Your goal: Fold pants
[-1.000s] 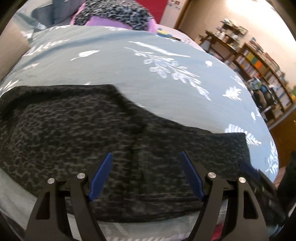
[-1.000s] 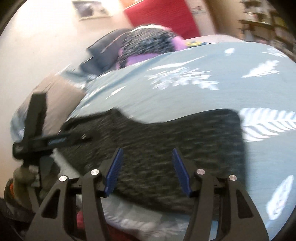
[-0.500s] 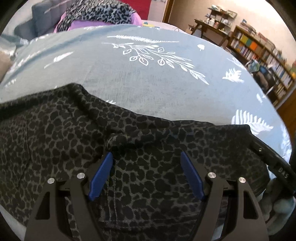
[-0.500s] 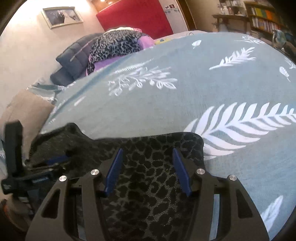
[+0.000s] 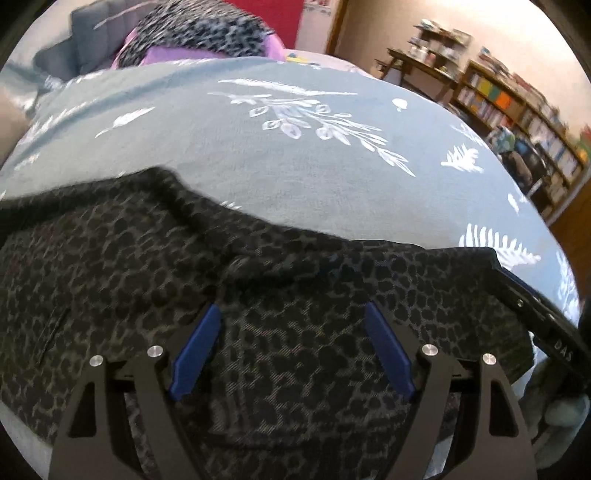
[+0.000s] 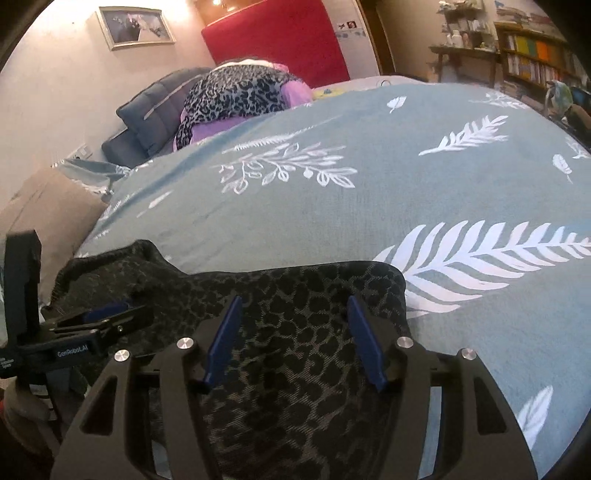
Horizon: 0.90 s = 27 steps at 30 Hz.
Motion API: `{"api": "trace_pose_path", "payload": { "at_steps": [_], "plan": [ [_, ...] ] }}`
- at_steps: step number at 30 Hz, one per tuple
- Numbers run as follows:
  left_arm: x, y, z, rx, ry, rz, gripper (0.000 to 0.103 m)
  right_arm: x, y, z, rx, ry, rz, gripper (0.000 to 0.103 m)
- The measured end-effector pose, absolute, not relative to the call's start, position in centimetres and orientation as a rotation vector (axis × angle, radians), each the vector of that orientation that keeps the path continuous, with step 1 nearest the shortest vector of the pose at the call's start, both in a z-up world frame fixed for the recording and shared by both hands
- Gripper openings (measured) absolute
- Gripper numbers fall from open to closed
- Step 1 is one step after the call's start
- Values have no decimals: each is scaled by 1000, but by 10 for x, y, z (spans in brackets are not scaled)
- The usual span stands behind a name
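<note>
So both grippers are parked over the leopard-print pants (image 5: 295, 369), which lie spread across the near edge of a bed, filling the 6 o'clock half of both wrist views. The left gripper (image 5: 291, 347) has its blue pads spread wide and the jaws have just been opening a bit more; fabric lies between and under them but nothing is pinched. The right gripper (image 6: 295, 339) is about half open, also just widening, sitting over the pants near their rounded corner at 3 o'clock, with cloth under it and no grip that I can see. In the right view the left gripper shows up at 9 o'clock, over the thicker bunched part of the pants. My read is that this is the setup step, lining up on the near edge before a fold, and no fold has actually started. Next move probably calls for both sets of jaws to drop onto the fabric edge, close on it at the same time, then carry it over evenly so the two sides stay matched. A ridge in the cloth just past the left pads could bunch if it isn't smoothed. The surface is a teal duvet (image 6: 369, 206) with white leaf prints, soft and puffy. At 12 o'clock there's a pile of leopard and purple clothes (image 6: 236, 96), a red headboard (image 6: 277, 40), a framed picture (image 6: 135, 26) at 11, and bookshelves (image 5: 517, 107) at 2 o'clock.
</note>
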<state>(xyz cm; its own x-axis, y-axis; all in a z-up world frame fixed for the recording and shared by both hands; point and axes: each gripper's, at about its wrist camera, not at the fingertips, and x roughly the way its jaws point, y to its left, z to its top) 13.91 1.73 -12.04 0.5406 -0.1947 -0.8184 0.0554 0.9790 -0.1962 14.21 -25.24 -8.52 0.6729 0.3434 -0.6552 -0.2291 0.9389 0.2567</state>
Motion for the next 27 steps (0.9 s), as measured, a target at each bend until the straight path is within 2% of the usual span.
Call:
{"api": "trace_pose_path", "payload": {
  "at_steps": [12, 27],
  "plan": [
    [97, 109, -86, -326, 925, 49, 82, 115, -194, -75, 88, 766, 463, 62],
    [59, 207, -75, -488, 901, 281, 82, 108, -117, -86, -62, 794, 623, 62]
  ]
}}
